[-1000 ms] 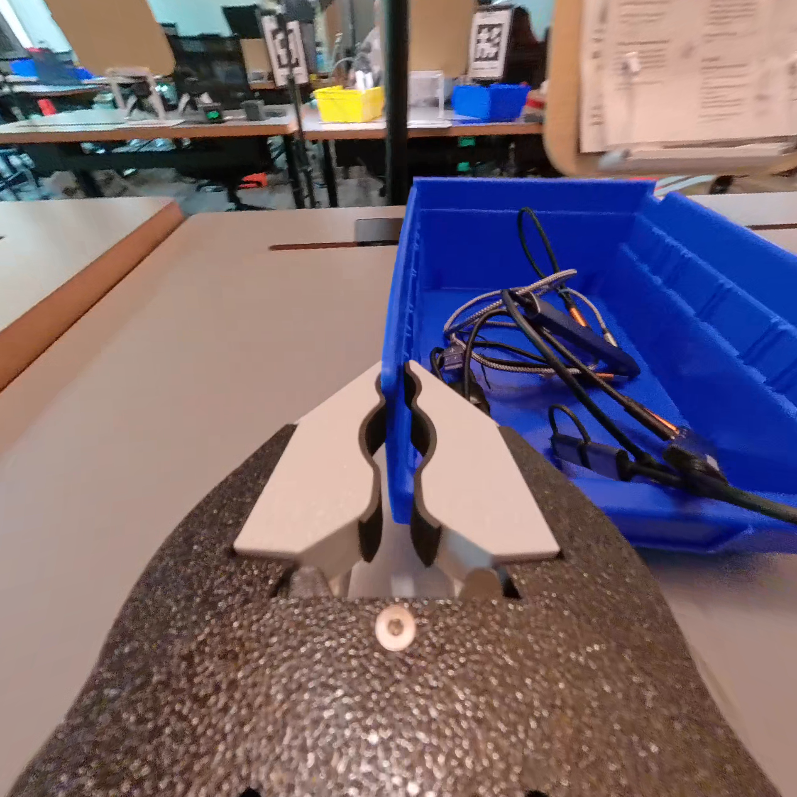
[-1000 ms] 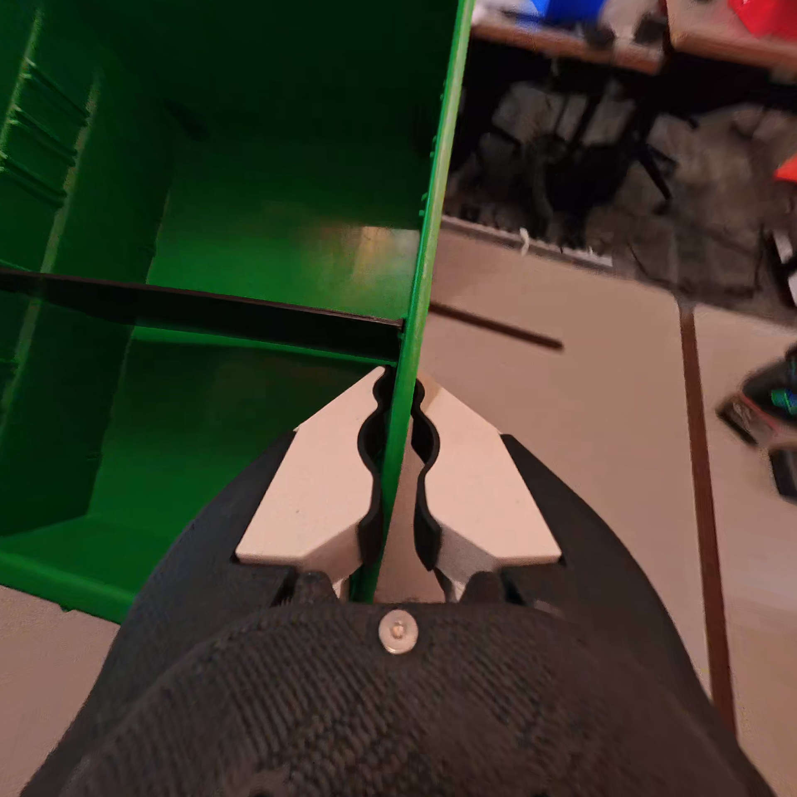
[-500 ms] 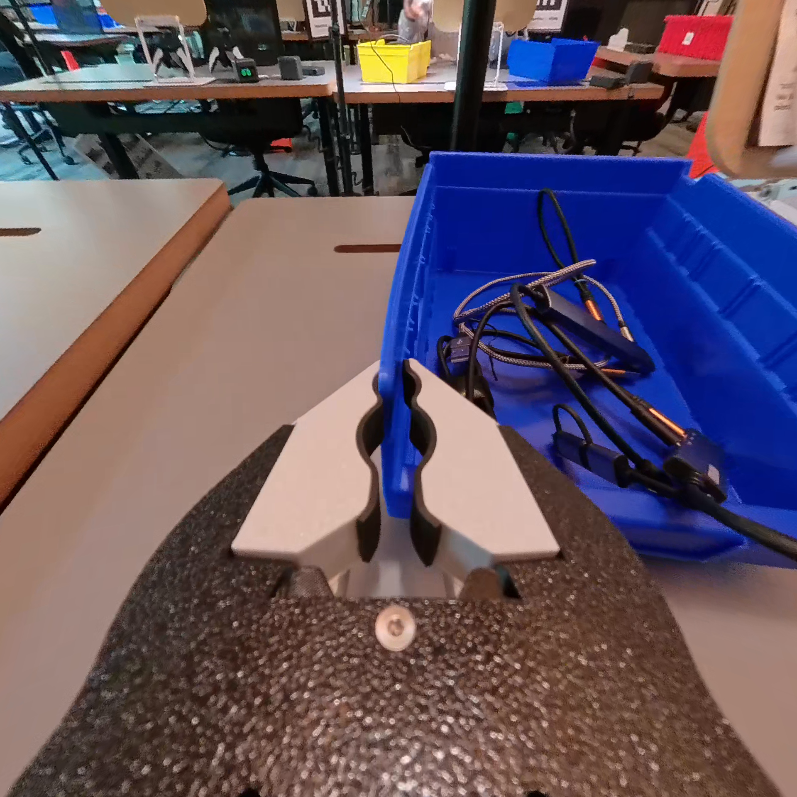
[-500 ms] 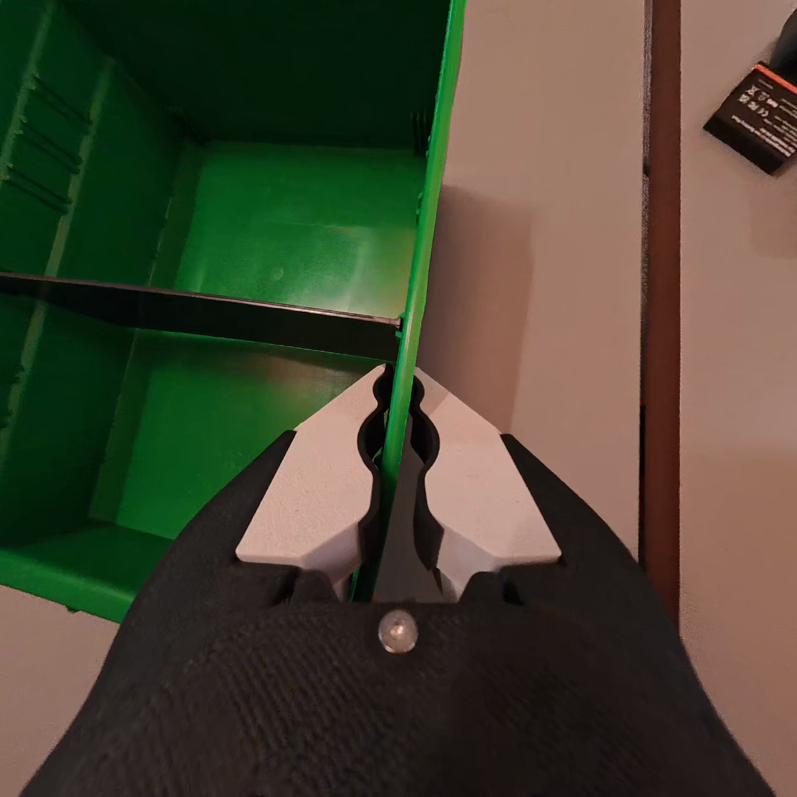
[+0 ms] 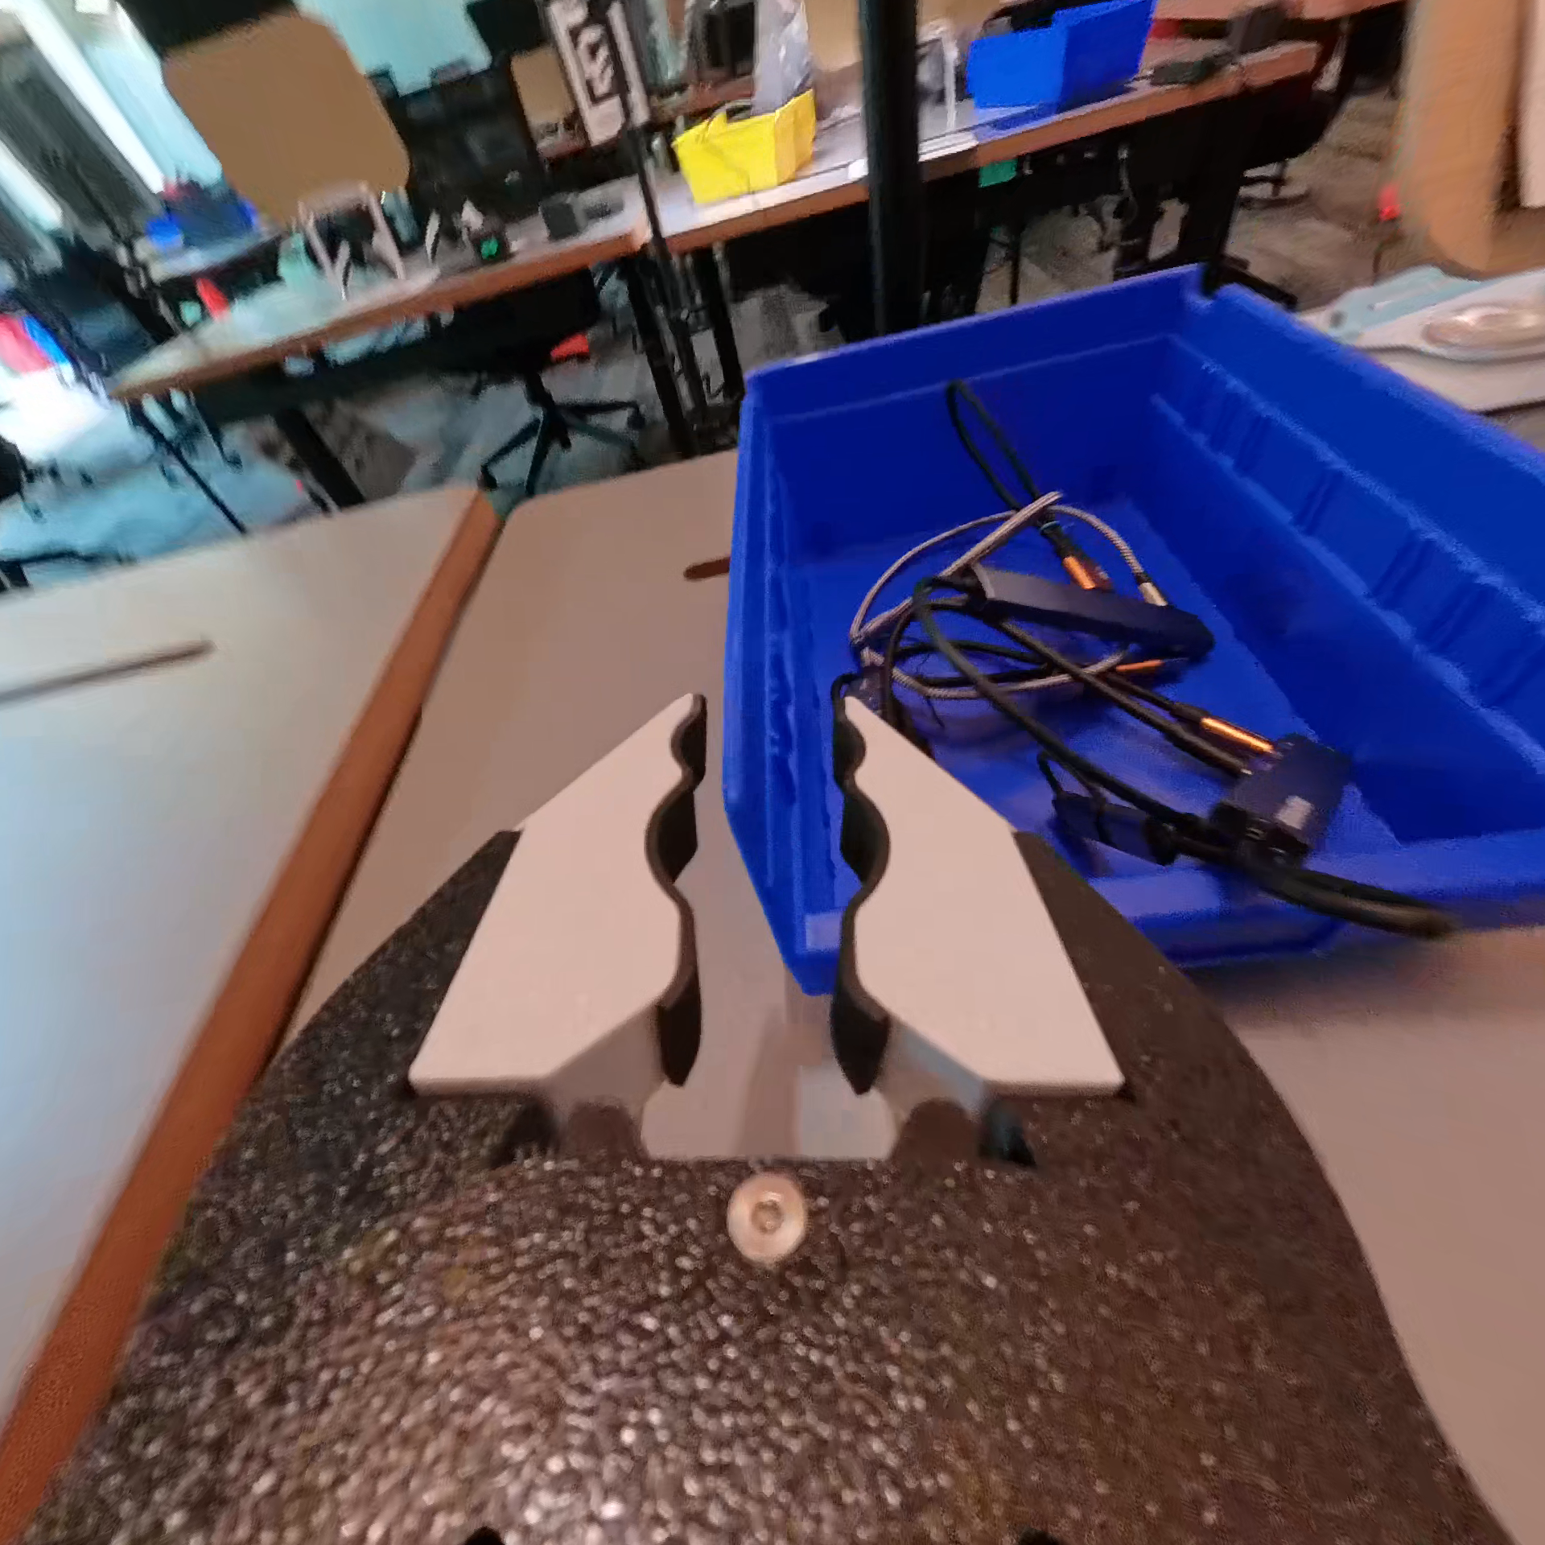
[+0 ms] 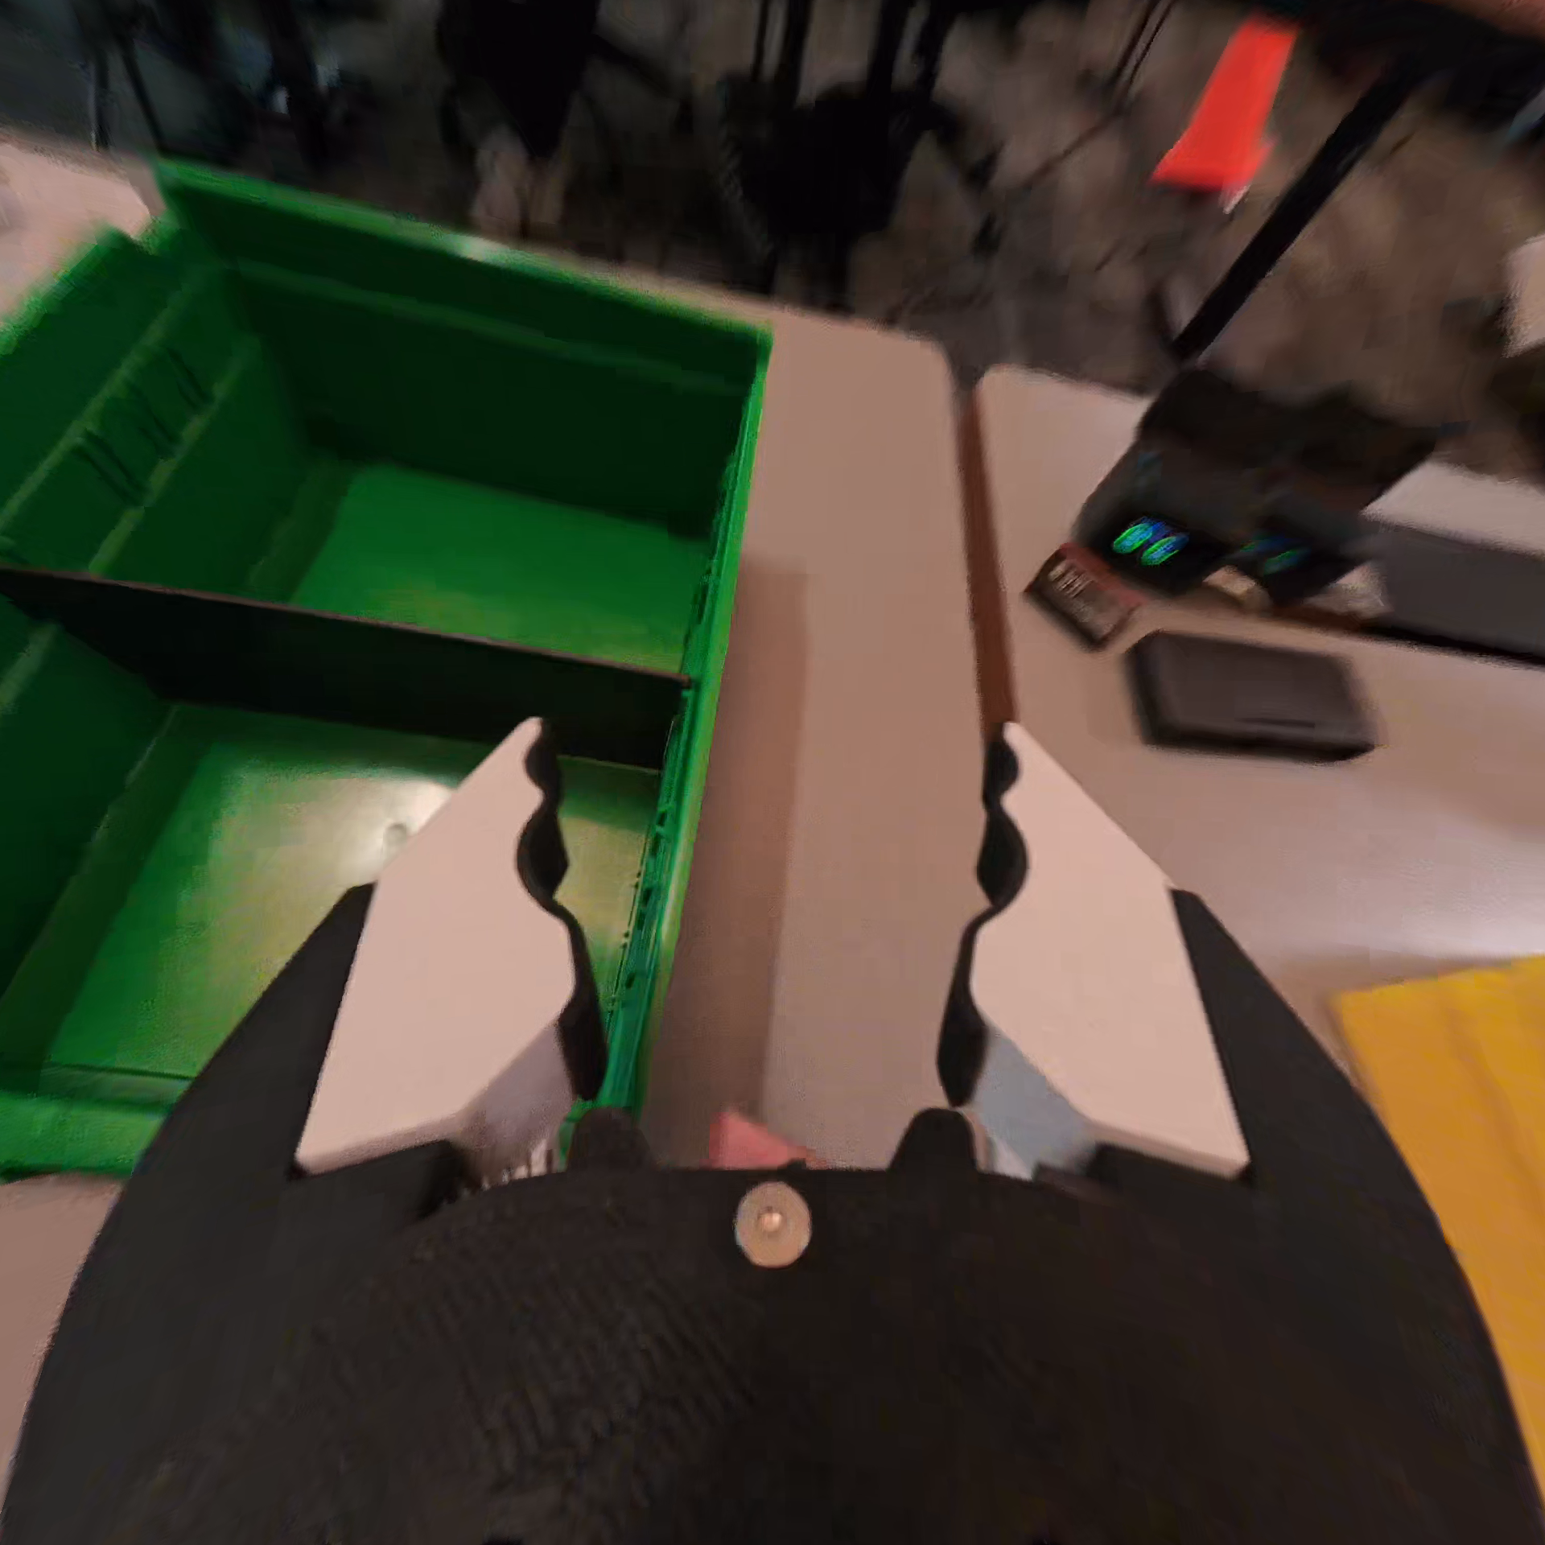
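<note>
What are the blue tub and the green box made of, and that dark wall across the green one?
Blue tub: likely moulded plastic, smooth and slightly glossy, with ribbed walls. Green box: the same sort of plastic; its floor shines under the light. Dark divider: a thin, flat, matte black sheet, perhaps plastic; the blur leaves it open.

The left gripper is parted, straddling the near left wall of a blue bin without gripping it. The bin sits on the desk and holds tangled cables and a small black box.

The right gripper is spread wide above the right wall of a green bin, touching nothing. A black divider crosses that bin.
</note>
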